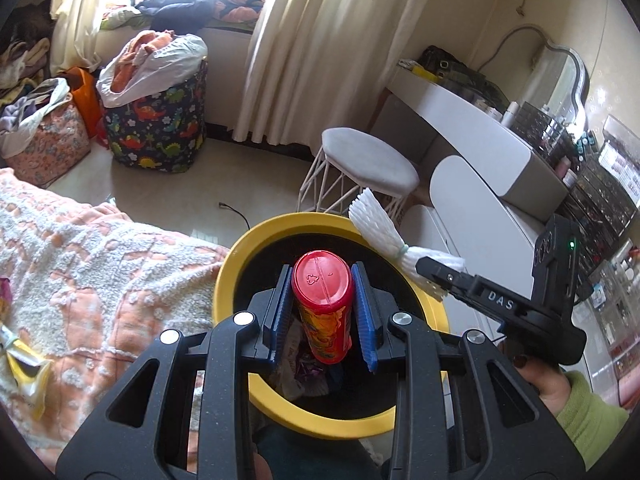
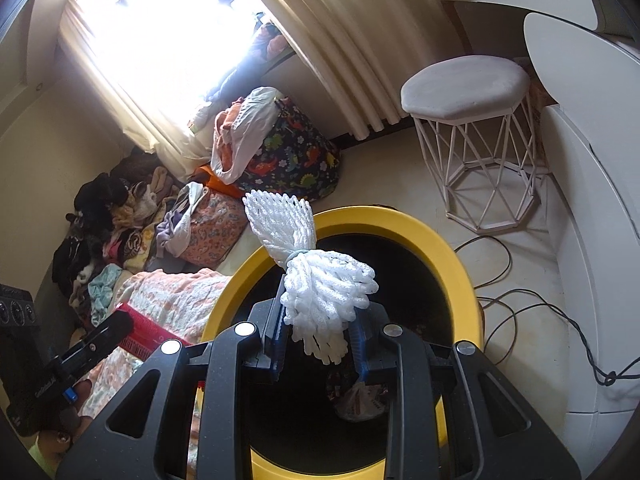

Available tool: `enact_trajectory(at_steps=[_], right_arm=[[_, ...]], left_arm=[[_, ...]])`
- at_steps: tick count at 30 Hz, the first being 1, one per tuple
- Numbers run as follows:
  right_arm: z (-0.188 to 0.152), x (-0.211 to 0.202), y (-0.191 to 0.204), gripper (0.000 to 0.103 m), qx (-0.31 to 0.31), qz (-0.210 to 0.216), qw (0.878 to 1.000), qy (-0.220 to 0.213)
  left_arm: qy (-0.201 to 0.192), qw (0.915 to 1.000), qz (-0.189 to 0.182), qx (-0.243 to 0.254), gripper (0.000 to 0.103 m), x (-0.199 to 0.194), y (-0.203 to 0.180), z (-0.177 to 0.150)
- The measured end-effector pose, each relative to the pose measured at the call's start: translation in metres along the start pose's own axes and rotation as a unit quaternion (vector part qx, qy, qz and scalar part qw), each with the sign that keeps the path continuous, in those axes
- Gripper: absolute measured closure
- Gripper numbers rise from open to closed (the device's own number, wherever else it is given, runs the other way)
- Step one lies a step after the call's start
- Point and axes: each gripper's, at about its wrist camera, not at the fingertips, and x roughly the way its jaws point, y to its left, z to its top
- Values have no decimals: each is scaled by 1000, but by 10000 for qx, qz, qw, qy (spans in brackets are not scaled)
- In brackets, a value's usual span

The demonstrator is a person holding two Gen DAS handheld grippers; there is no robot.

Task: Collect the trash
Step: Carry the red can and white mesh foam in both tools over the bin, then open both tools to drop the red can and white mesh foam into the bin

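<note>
In the left wrist view my left gripper (image 1: pixel 322 280) is shut on a red snack tube (image 1: pixel 323 304) with a red cap, blue pads pressing on both its sides. It hangs over a yellow-rimmed bin (image 1: pixel 236 256) with a black inside and wrappers (image 1: pixel 304 368) at the bottom. To the right, my right gripper (image 1: pixel 434 276) holds a white foam net bundle (image 1: pixel 376 228) above the rim. In the right wrist view my right gripper (image 2: pixel 320 320) is shut on the foam net bundle (image 2: pixel 316 276), tied with a green band, over the bin (image 2: pixel 448 248). The left gripper (image 2: pixel 120 328) shows at lower left.
A bed with a peach and white blanket (image 1: pixel 92 260) lies left of the bin, with a yellow wrapper (image 1: pixel 24 360) on it. A white wire stool (image 1: pixel 368 164) and a white dressing table (image 1: pixel 480 148) stand behind. Laundry bags (image 1: pixel 160 128) sit by the window. Cables (image 2: pixel 520 304) cross the floor.
</note>
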Motion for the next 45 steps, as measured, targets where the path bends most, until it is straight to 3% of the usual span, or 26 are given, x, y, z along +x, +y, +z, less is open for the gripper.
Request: enact_trajectory(at_steps=[28, 31, 33, 39, 41, 45], right_arm=[[-3, 10, -16, 74, 310, -239, 9991, 177], [-3, 11, -16, 67, 309, -234, 9991, 192], [-4, 11, -16, 56, 320, -247, 9990, 186], [-4, 9, -16, 44, 376, -274, 9989, 85], [-4, 8, -16, 44, 348, -296, 9989, 54], [-5, 5, -11, 34, 214, -358, 9991, -15]], left_arm=[[618, 9978, -81, 212, 80, 51, -24, -20], [662, 9975, -46, 223, 80, 56, -24, -21], [674, 9975, 3, 201, 79, 57, -23, -20], [590, 9980, 174, 125, 43, 51, -18, -18], [520, 9984, 225, 79, 25, 47, -16, -17], [426, 9986, 308, 28, 11, 40, -12, -16]])
